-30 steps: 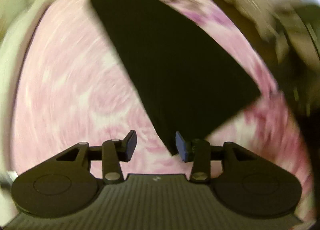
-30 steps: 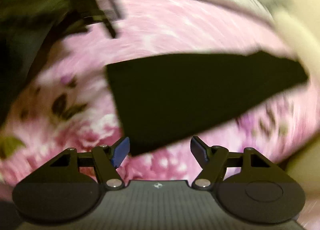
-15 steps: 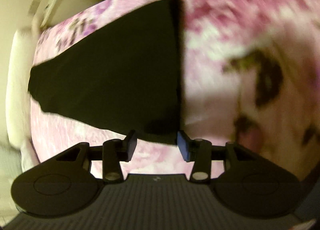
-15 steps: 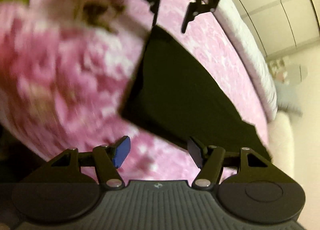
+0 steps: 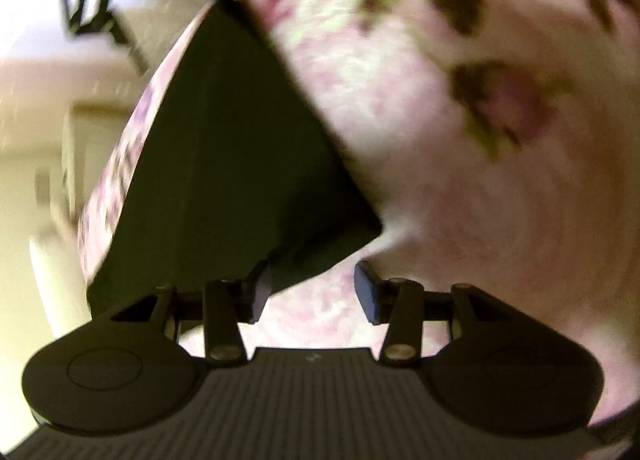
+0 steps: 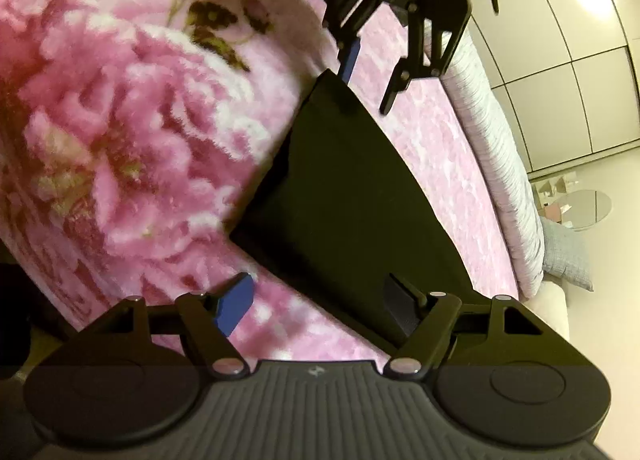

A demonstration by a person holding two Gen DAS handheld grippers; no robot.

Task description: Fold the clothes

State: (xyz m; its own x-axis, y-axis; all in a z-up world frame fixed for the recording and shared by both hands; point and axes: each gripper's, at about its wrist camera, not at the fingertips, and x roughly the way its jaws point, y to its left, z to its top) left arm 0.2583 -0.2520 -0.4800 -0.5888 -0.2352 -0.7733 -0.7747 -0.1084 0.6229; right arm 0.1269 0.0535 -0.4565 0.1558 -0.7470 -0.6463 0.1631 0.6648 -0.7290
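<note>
Left gripper (image 5: 312,288) partly open, nothing pinched between the blue pads; only pink blanket visible in the gap, with the near corner of the black garment (image 5: 224,164) lying just ahead of and over the left-hand finger (image 5: 260,292). Whether that finger touches the cloth: cannot tell, picture blurred. Right gripper (image 6: 320,296) spread wider and opening at this moment, pads clear of any cloth; blue left-hand pad (image 6: 236,304) over bare blanket, dark right-hand finger (image 6: 404,300) over the near edge of the same garment, garment edge running across the gap but not clamped. Beyond both sets of tongs, the black garment folded flat into a long tapering shape, stretching from one gripper to the other across the floral pink blanket (image 6: 120,132). At the far narrow end in the right wrist view, the left gripper seen head-on, one blue fingertip at the garment's corner. Further out, to the right of the right gripper, the pale quilted edge of the bed (image 6: 504,164), then a grey pillow (image 6: 568,252) and cream wardrobe panels (image 6: 560,40).
</note>
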